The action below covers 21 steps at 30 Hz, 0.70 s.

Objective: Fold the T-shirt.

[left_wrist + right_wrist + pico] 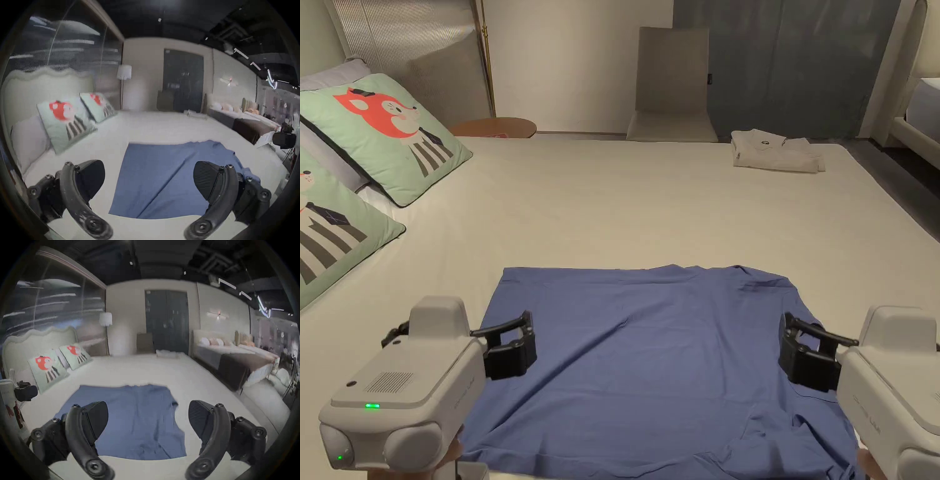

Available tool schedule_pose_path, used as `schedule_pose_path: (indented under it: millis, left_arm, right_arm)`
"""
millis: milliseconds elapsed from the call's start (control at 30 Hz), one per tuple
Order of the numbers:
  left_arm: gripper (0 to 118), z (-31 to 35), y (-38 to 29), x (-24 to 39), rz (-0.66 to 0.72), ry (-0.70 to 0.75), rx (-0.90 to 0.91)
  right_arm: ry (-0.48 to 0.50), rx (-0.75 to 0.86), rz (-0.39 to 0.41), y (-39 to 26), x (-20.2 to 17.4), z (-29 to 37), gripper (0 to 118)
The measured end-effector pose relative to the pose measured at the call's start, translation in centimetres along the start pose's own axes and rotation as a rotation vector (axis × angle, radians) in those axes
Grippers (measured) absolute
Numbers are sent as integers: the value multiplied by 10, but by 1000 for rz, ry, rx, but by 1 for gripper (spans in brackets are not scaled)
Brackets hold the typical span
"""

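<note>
shirt (650,356): blue, spread flat on bed (650,200), near edge
left gripper (515,344): jaws wide apart, empty, at shirt's left edge
right gripper (794,353): jaws apart, empty, at right edge; contact with cloth unclear
pillows (394,134): far left

One blue T-shirt (650,362) lies on the bed (650,206), with one folded beige garment (776,152) at its far right corner, two cartoon cushions (394,134) along its left edge, and two grippers, left (515,347) and right (800,353).

Blue T-shirt's (650,369) near hem past the head view's bottom edge
</note>
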<state>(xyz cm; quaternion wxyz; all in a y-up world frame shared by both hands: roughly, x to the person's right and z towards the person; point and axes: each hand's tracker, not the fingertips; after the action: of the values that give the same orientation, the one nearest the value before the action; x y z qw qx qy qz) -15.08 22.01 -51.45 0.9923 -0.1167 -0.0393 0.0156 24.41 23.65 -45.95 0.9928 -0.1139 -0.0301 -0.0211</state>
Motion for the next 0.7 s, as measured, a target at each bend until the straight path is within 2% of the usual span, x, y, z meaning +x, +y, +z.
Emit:
schedule_pose_path:
  millis: [67, 133, 167, 200, 233, 267, 533, 700]
  left_arm:
    - [102, 2, 8, 9, -10, 6, 69]
    - [78, 2, 12, 16, 2, 8, 92]
    - [59, 2, 11, 16, 10, -1, 105]
    - [24, 2, 11, 18, 9, -7, 114]
    - [1, 2, 10, 21, 5, -7, 116]
    - [0, 1, 10, 22, 2, -3, 118]
    - [0, -2, 6, 9, -2, -15, 65]
    - [0, -13, -13, -16, 10, 54, -118]
  right_arm:
    - [-18, 54, 31, 8, -6, 3, 104]
    - [-28, 81, 62, 12, -14, 6, 94]
    - [-32, 96, 72, 13, -16, 7, 80]
    - [-36, 109, 79, 13, -17, 8, 53]
    - [-37, 115, 83, 13, -18, 8, 24]
    - [-42, 122, 82, 12, -19, 9, 1]
    - [-32, 109, 67, 4, -15, 4, 1]
    - [-25, 89, 63, -1, -10, 0, 1]
